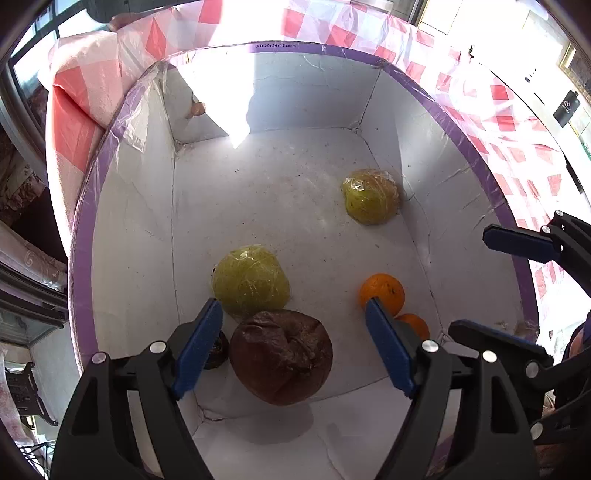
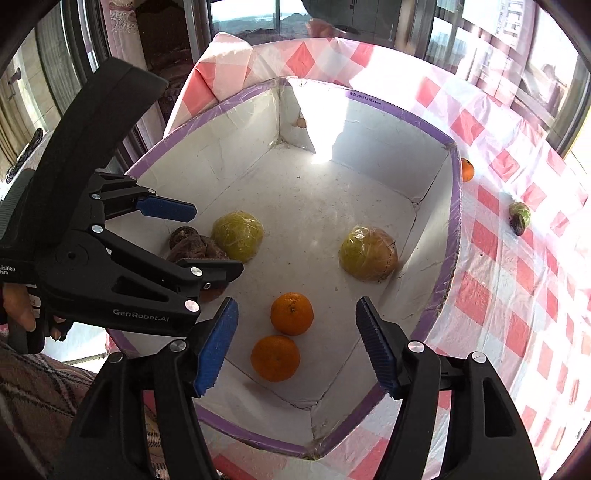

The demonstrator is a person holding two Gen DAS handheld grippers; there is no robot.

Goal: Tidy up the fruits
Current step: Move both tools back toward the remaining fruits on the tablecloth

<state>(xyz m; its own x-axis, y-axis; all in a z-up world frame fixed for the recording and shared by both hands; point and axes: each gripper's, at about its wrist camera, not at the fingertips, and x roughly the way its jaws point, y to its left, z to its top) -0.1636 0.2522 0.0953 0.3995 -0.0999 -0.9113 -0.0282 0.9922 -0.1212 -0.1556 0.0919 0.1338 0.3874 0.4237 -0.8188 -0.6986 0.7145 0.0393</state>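
Both grippers hang over a white box with a purple rim (image 2: 456,206), pointing down into it. The left gripper (image 1: 293,345) has its blue-padded jaws spread wide and holds nothing; a wrinkled dark brown fruit (image 1: 280,356) lies below, between them. The right gripper (image 2: 297,345) is also wide open and empty, above two oranges (image 2: 291,314) that lie near each other on the box floor, at its near side. Further left in the box, a green fruit wrapped in clear film (image 2: 238,236) touches the brown fruit, and a small dark fruit (image 2: 183,234) sits just beside them against the left wall. A second wrapped fruit, green turning brown (image 2: 367,253), rests near the right wall. Outside the box, on the right, a third orange (image 2: 467,170) sits just beside the box wall, and a small green and dark fruit (image 2: 520,218) lies well apart on the desk. The desk is covered by a red-and-white checked cloth (image 2: 517,295). Bright sunlight falls across the far corner of the box, and windows (image 2: 251,16) stand beyond the desk.
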